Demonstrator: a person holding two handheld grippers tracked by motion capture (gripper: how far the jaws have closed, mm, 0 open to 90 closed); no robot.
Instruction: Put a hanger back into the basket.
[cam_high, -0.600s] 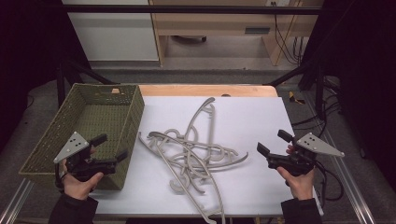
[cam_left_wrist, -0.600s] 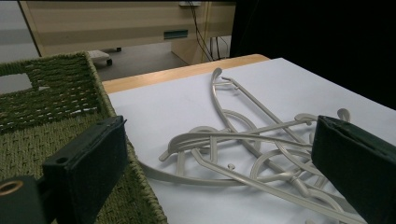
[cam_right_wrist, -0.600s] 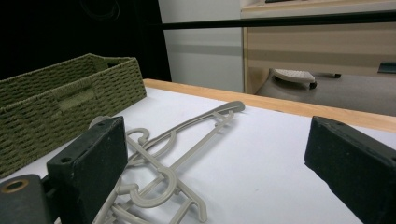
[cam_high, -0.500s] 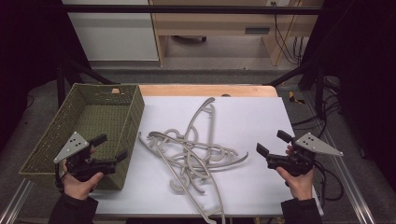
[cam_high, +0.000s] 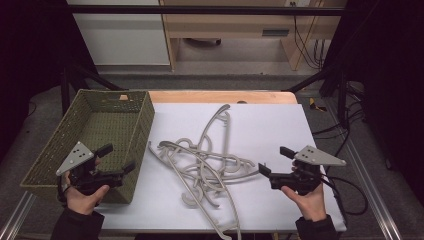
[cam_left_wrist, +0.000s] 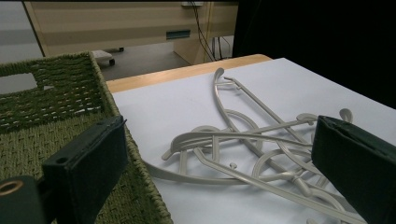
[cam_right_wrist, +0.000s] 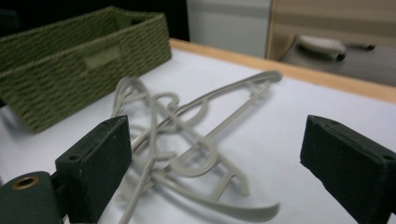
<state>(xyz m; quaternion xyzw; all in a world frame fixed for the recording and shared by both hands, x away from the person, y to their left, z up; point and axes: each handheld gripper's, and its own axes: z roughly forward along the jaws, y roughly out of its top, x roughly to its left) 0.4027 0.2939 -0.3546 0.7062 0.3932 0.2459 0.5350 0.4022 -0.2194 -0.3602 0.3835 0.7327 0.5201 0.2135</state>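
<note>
Hands sat low at the near edge. You held your left gripper (cam_high: 116, 161) wide and empty, over the near corner of the basket (cam_high: 47, 159). Your right gripper (cam_high: 272, 164) was wide and empty too, just beside the hangers (cam_high: 205, 162). They lay in a tangled pile on the white table (cam_high: 270, 120), between your grippers. I think you needed to pick one top hanger, grab a thin arm of it, and lift slowly so the others slid off.
</note>
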